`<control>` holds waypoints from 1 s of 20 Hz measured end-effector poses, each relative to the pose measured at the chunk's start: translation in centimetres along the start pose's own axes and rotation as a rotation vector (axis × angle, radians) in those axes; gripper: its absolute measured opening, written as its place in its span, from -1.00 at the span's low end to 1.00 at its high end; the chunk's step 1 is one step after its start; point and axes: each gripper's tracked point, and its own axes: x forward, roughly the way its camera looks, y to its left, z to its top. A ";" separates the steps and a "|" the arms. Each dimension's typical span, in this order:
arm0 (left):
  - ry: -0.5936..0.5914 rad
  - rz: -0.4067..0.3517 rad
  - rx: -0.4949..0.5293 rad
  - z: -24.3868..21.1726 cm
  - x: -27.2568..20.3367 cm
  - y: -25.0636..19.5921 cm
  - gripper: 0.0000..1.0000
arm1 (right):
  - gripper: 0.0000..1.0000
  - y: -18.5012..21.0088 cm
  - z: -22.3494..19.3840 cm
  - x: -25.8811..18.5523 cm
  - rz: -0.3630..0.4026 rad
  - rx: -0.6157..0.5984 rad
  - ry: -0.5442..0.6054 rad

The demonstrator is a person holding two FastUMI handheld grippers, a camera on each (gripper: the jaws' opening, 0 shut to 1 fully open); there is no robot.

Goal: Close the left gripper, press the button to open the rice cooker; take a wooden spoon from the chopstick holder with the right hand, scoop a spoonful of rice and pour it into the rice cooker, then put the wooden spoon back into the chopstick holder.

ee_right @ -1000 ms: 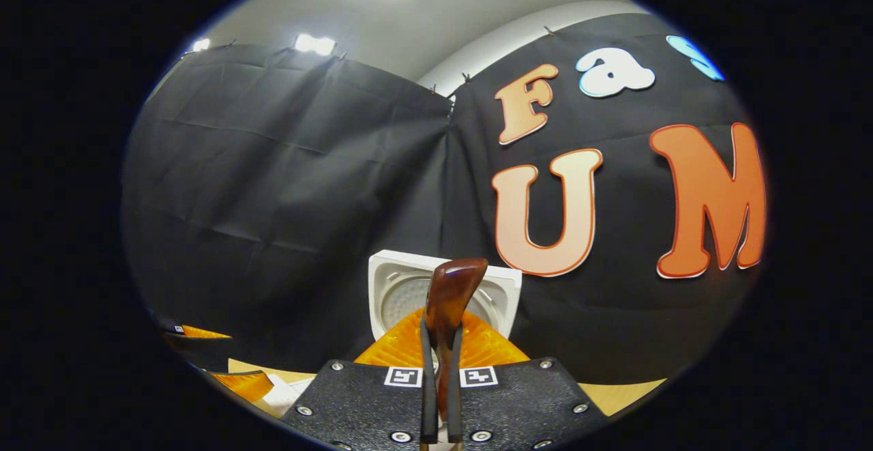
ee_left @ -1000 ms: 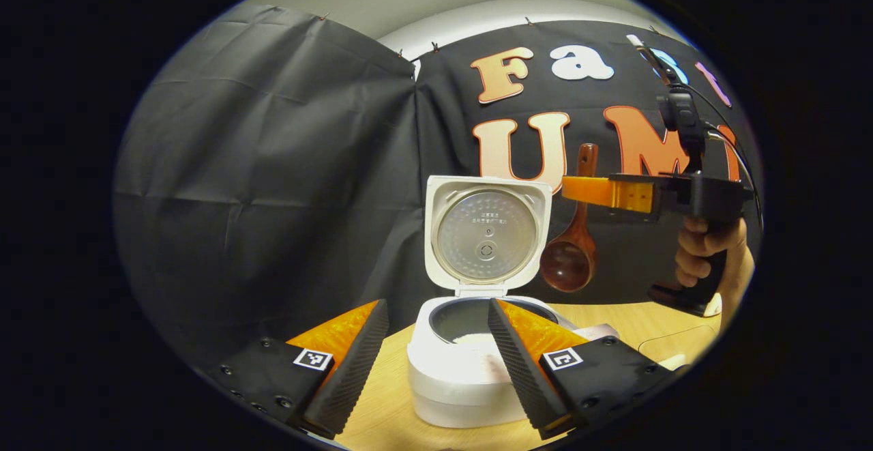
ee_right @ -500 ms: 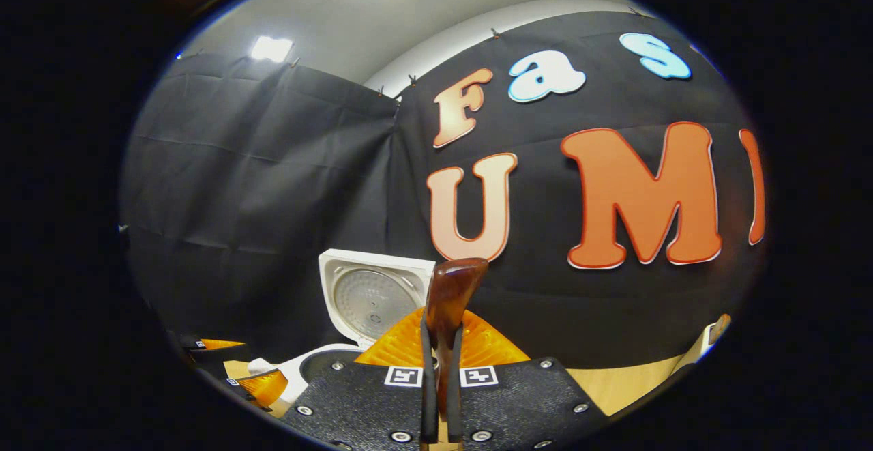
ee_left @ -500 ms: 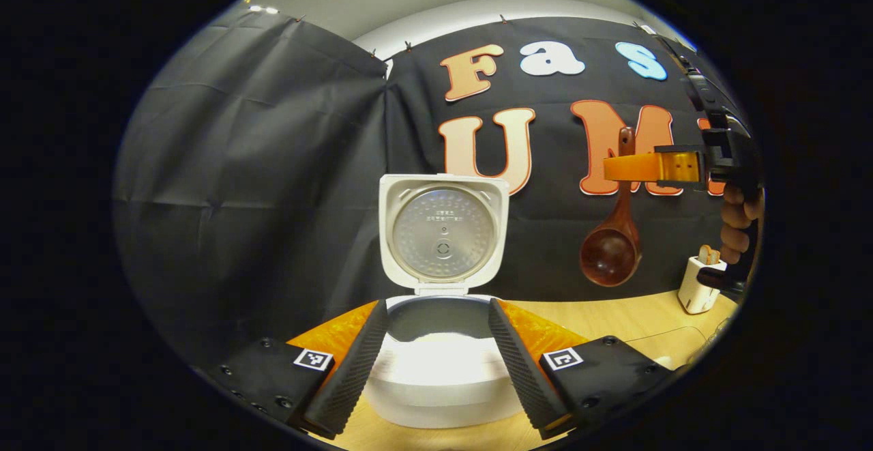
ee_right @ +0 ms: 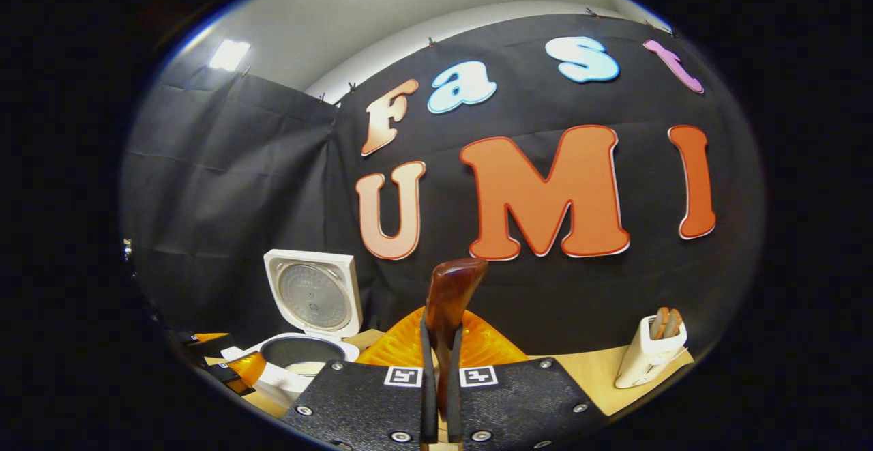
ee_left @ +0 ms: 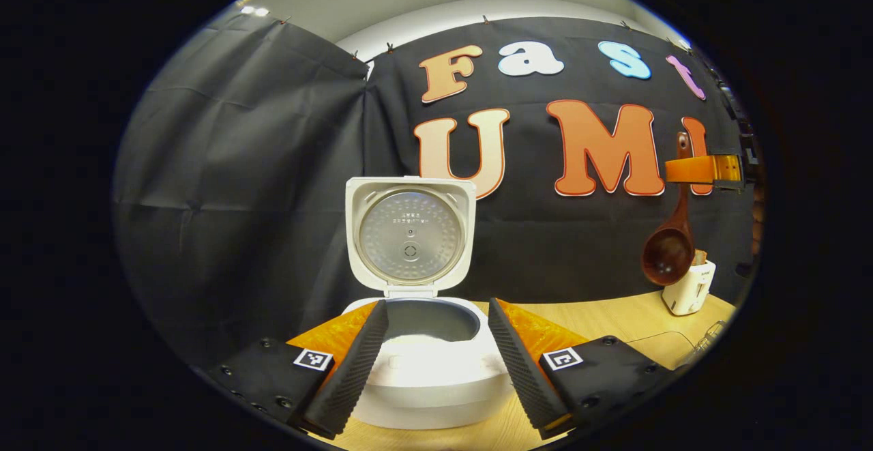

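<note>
The white rice cooker (ee_left: 426, 376) stands open on the wooden table, lid (ee_left: 409, 233) upright, with white rice in its pot (ee_right: 303, 359). My left gripper (ee_left: 436, 308) is open, its fingers either side of the cooker's front without touching it. My right gripper (ee_right: 440, 342) is shut on the handle of the dark wooden spoon (ee_right: 451, 291). In the left gripper view that gripper (ee_left: 685, 170) is at the far right, the spoon (ee_left: 668, 254) hanging bowl down, close to the white chopstick holder (ee_left: 689, 288). The holder (ee_right: 646, 354) contains other wooden handles.
The wooden table (ee_left: 600, 318) stretches between cooker and holder. A metal wire item (ee_left: 706, 345) pokes in at the table's right edge. Black cloth walls close off the back and left. My left gripper (ee_right: 232, 369) appears low on the left in the right gripper view.
My right gripper has carried the spoon to the right, from beside the cooker's lid to just above the chopstick holder. The left gripper has stayed open by the cooker.
</note>
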 end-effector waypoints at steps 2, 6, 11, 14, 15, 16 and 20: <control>-0.001 -0.011 -0.002 0.0 0.1 -0.4 0.92 | -0.89 -1.5 -0.5 -1.4 -0.029 0.016 0.022; 0.016 -0.029 -0.004 -0.6 0.4 -1.3 0.90 | -0.89 -5.7 -0.2 -4.2 -0.132 0.032 0.012; 0.027 -0.043 -0.003 -1.0 0.7 -2.1 0.92 | -0.89 -10.3 -0.5 -7.8 -0.260 0.043 0.007; 0.033 -0.049 -0.003 -1.1 1.0 -2.5 0.92 | -0.89 -12.2 -1.3 -9.9 -0.296 0.081 0.017; 0.036 -0.051 -0.001 -1.2 1.0 -2.6 0.92 | -0.89 -12.7 -1.7 -10.6 -0.311 0.080 0.024; 0.041 -0.049 0.000 -1.4 1.1 -2.7 0.92 | -0.89 -13.5 -2.0 -11.3 -0.333 0.073 0.029; 0.060 -0.063 0.006 -1.9 1.5 -3.5 0.90 | -0.80 -16.3 -3.1 -13.3 -0.420 0.063 0.043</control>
